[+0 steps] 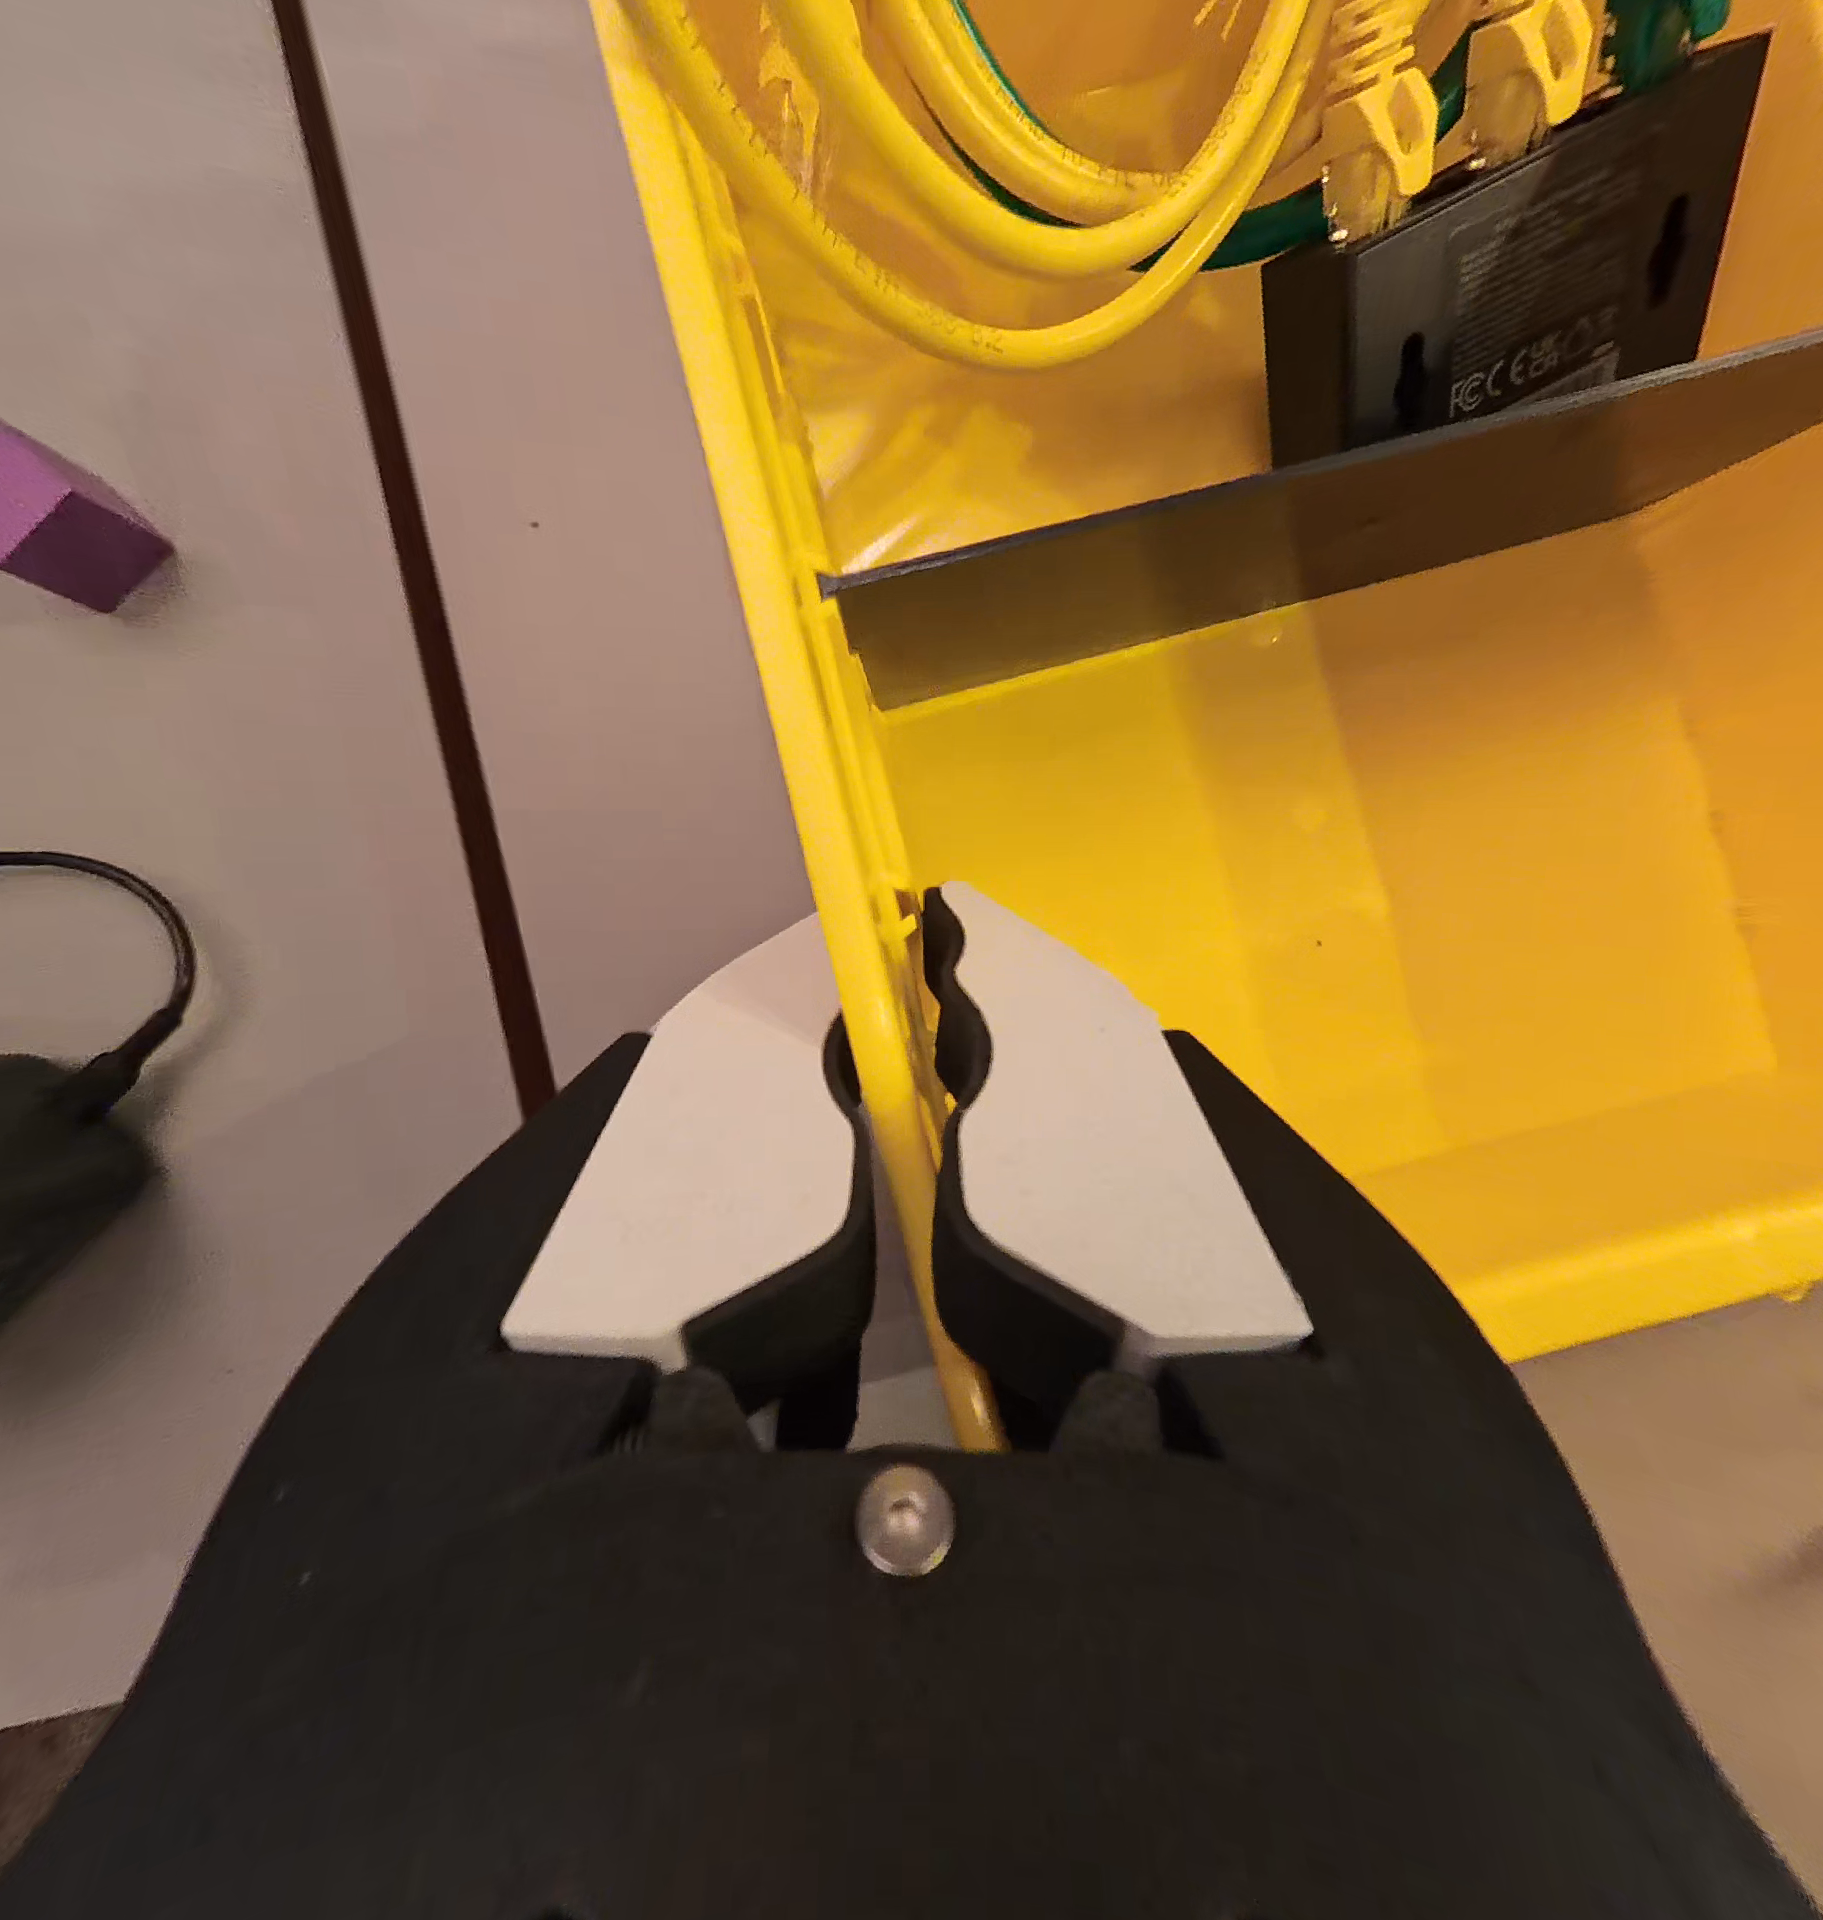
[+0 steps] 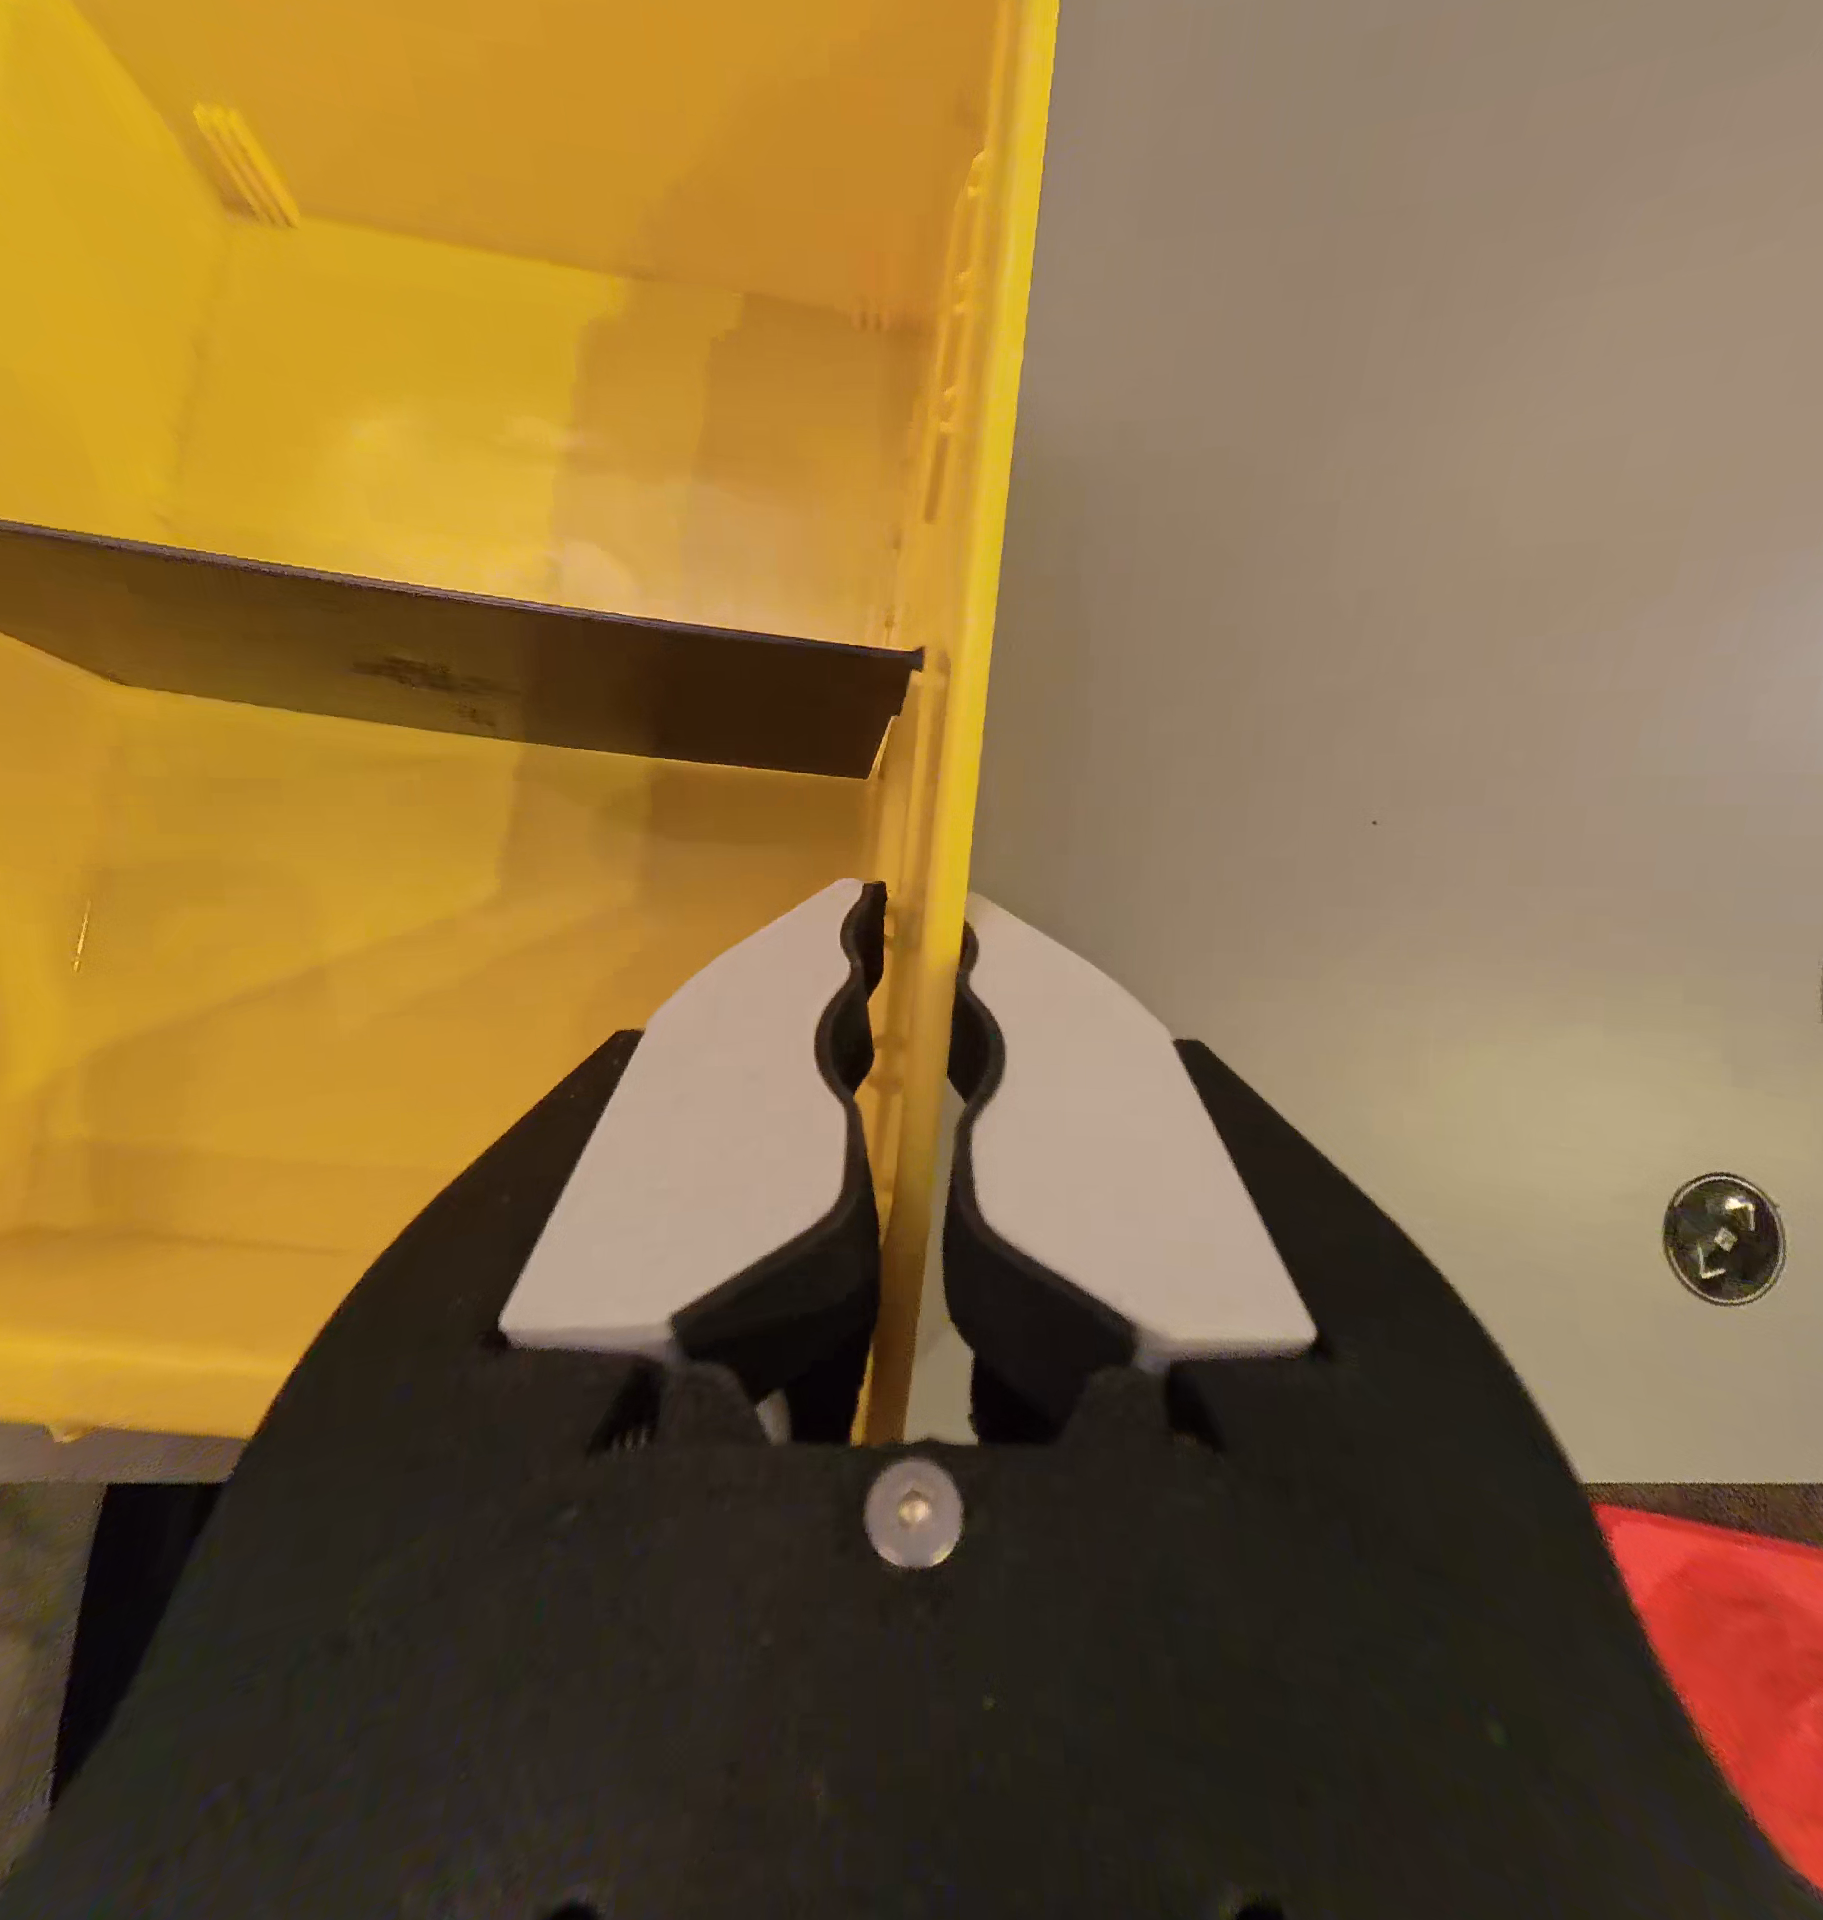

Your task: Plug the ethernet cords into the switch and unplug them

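A black switch (image 1: 1509,312) lies in the far compartment of a yellow bin (image 1: 1302,935). Two yellow plugs (image 1: 1374,135) sit at its far edge; I cannot tell how deep they are seated. Coiled yellow ethernet cords (image 1: 1073,239) and a green cord (image 1: 1229,234) lie beside it. My left gripper (image 1: 912,914) is shut on the bin's left wall (image 1: 845,831). My right gripper (image 2: 922,914) is shut on the bin's right wall (image 2: 969,623). The switch and cords are not in the right wrist view.
A black divider (image 1: 1302,551) crosses the bin and also shows in the right wrist view (image 2: 471,665). On the white table, left of the bin, are a purple block (image 1: 45,514) and a black device with a cable (image 1: 24,1164). To the right are a round metal piece (image 2: 1723,1238) and something red (image 2: 1759,1662). The left tips stand about 20 cm off the purple block (image 1: 45,514).
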The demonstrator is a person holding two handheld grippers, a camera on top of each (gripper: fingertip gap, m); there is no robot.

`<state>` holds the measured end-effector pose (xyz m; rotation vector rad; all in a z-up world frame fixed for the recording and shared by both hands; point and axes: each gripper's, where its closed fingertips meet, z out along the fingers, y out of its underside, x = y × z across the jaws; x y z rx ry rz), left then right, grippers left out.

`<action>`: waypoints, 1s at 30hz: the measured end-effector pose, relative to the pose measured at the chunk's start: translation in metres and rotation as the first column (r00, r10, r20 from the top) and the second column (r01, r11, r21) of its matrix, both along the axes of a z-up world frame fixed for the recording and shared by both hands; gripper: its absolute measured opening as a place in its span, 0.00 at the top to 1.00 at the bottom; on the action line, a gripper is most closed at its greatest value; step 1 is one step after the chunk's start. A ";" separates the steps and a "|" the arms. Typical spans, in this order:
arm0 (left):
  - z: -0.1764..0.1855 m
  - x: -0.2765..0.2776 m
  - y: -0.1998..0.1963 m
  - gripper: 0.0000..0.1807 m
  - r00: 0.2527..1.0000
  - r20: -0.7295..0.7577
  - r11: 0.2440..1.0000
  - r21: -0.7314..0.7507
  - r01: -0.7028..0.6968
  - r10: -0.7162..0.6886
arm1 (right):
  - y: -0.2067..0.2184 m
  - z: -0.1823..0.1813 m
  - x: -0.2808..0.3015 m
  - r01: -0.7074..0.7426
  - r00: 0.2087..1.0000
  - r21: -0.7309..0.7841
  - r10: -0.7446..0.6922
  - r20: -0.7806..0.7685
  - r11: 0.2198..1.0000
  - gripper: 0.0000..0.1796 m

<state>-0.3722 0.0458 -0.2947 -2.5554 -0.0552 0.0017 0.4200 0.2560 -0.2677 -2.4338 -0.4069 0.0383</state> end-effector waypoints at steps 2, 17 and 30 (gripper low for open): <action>0.000 -0.007 0.000 0.97 1.000 0.001 1.000 0.002 -0.012 0.012 | 0.001 0.000 0.004 0.019 1.000 -0.002 -0.019 -0.013 1.000 0.95; 0.019 -0.018 0.009 0.79 0.999 0.038 0.992 0.127 -0.002 -0.003 | 0.000 0.005 0.020 0.037 0.998 0.012 -0.036 -0.055 0.999 0.81; 0.053 -0.022 0.010 0.66 0.998 -0.034 0.971 0.235 -0.034 0.044 | -0.021 0.066 0.012 -0.006 0.997 0.213 -0.010 0.075 0.977 0.65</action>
